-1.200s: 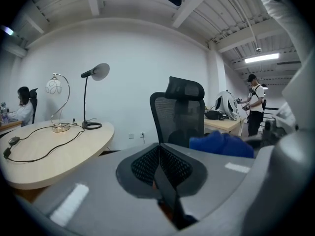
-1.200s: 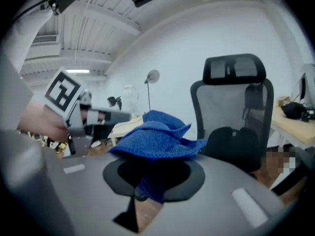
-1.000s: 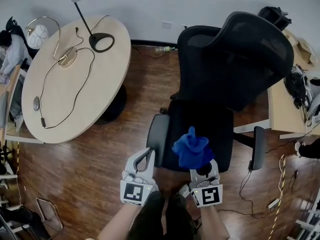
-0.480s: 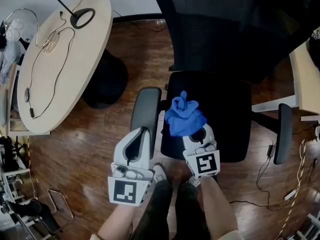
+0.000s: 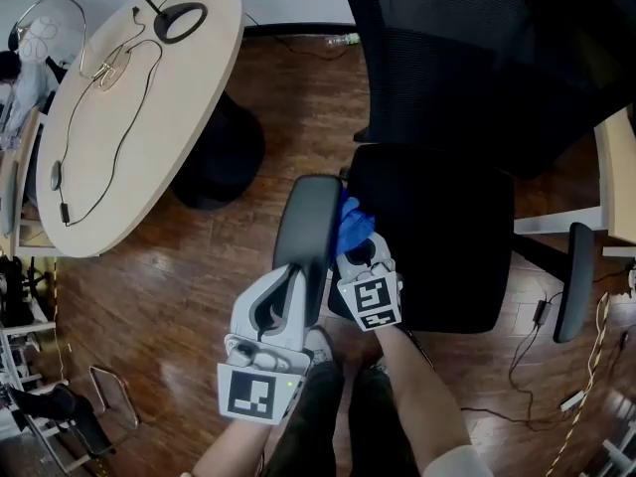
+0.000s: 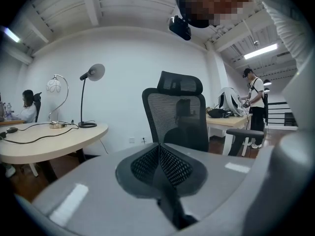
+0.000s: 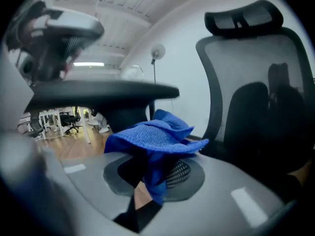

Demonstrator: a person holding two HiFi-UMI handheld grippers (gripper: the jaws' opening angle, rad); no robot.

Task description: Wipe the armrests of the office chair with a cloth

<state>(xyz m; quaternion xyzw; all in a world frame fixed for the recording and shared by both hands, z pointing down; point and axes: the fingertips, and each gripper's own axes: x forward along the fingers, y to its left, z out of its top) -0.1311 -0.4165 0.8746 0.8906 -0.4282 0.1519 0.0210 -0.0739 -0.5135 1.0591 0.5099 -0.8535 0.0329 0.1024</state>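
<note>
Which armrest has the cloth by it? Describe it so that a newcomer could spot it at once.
Find the black chair in the middle of the head view. The armrest on its side toward the round table is the one. Unlike the far armrest, it has a blue cloth at its seat-side edge.

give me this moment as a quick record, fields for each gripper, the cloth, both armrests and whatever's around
left gripper: jaws shut, empty, at the near end of the nearer armrest
right gripper: jaws shut on the blue cloth
cloth position: by that armrest's seat-side edge, lower than its pad; contact unclear
other armrest: across the seat, no gripper near it
office chair: seat towards the person
round table: left of the chair, lamp on it
</note>
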